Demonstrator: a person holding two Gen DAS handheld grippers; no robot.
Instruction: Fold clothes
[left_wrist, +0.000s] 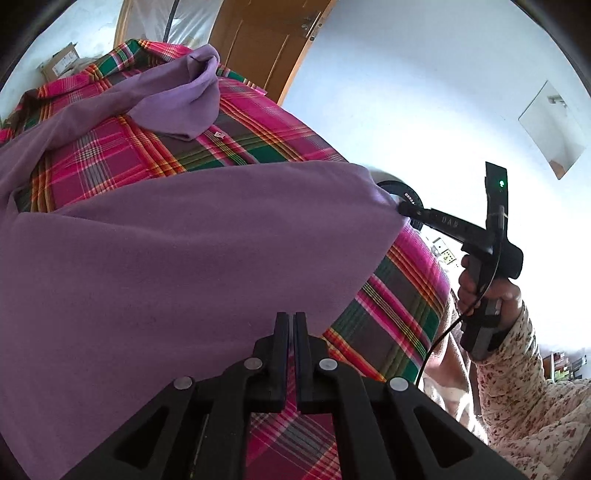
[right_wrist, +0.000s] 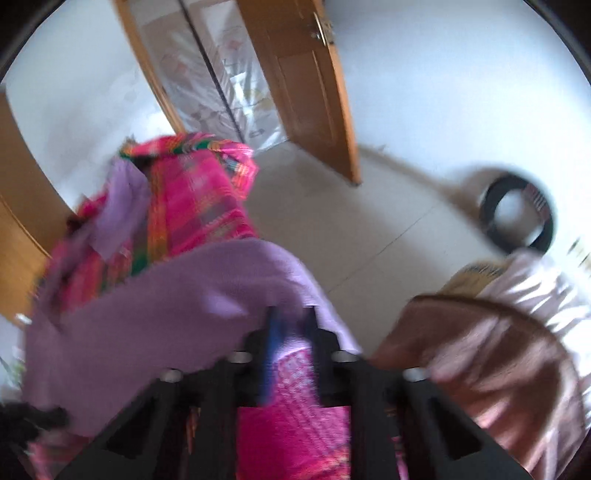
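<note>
Both claws, left claw (left_wrist: 291, 321) & right claw (left_wrist: 400, 206), clenched on purple garment (left_wrist: 184, 240) edge, stretching it taut over plaid bed (left_wrist: 399, 302) for a fold.

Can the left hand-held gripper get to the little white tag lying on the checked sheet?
Probably not yet. The left hand-held gripper is shut on the purple garment, whose lifted edge lies between it and the white tag on the checked sheet. It would have to let go first.

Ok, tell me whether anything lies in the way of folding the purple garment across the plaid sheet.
Nothing visible does. Both grippers, left gripper and right gripper, already hold the purple garment, and the plaid sheet ahead carries only the garment's own hood and sleeve.
</note>
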